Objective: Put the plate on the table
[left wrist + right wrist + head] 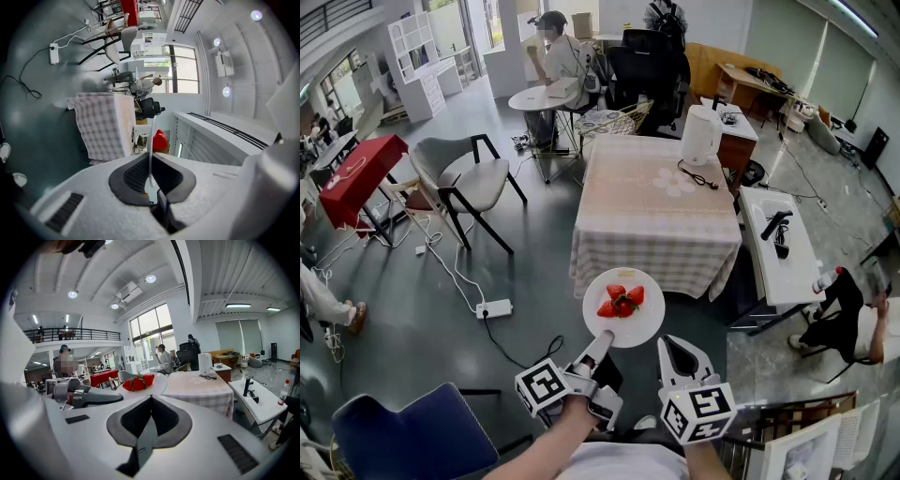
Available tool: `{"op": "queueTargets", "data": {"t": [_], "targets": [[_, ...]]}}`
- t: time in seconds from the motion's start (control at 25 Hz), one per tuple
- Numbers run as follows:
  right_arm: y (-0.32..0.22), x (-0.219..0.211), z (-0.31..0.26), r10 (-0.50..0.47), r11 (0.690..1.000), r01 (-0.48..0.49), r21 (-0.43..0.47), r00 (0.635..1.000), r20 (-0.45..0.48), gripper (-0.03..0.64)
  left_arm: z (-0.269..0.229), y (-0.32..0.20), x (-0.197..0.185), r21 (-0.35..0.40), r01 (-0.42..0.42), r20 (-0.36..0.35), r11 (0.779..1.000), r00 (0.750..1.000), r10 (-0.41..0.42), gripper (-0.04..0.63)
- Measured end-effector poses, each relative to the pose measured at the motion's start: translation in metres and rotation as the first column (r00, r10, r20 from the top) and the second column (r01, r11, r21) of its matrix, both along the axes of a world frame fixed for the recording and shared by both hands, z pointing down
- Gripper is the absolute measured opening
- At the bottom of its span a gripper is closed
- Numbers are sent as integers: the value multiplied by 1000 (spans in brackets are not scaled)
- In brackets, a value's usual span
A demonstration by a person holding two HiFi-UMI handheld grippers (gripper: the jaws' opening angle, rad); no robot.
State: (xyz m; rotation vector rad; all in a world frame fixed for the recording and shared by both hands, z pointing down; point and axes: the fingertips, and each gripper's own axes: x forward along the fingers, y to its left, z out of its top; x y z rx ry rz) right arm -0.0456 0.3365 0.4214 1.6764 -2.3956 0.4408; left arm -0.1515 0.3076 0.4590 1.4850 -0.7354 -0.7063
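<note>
1. The table (pixel 656 211), draped in a checked cloth, stands just beyond you. Its near half is bare, so it looks the natural landing spot.
2. The white plate (pixel 623 307) is in the air over the floor, just short of the table's near edge. It is kept roughly level, presumably so that nothing slides off.
3. Your left gripper (pixel 605 337) is clenched on the plate's near rim. Its own view shows the thin rim (pixel 151 140) edge-on between the pads, so one side bears the whole load.
4. Your right gripper (pixel 675 345) rides just right of the plate with its jaws pressed together on nothing. It seems to be spare, ready to steady the plate.
5. The strawberries (pixel 621 301) sit loose in the plate's middle. A tilt could roll them.
6. Around you:
   - A grey chair (pixel 473 178) stands well left.
   - A white kettle (pixel 701 136) and its cord (pixel 698 176) occupy the table's far right corner, clear of your path.
   - A power strip (pixel 494 308) and its cable lie on the floor to your left, which I judge a tripping risk.
</note>
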Motion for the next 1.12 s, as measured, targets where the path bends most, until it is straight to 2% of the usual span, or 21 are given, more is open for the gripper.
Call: {"op": "queueTargets", "data": {"t": [0.2,0.64,1.12], "targets": [[-1,-4,2,10,1000,-10,4,1000,10,5,0,-3,-6,-2,2,-4,1000,1000,-2,17],[-19,6,8,10,1000,-10,1,1000,4,5,1,-23,7,-3,-7,-16,1000,1000,7,17],[-100,45,23,-56,998,56,-5,998,44,5,7,-102,43,-12,45,13,999,999,-45,17]]}}
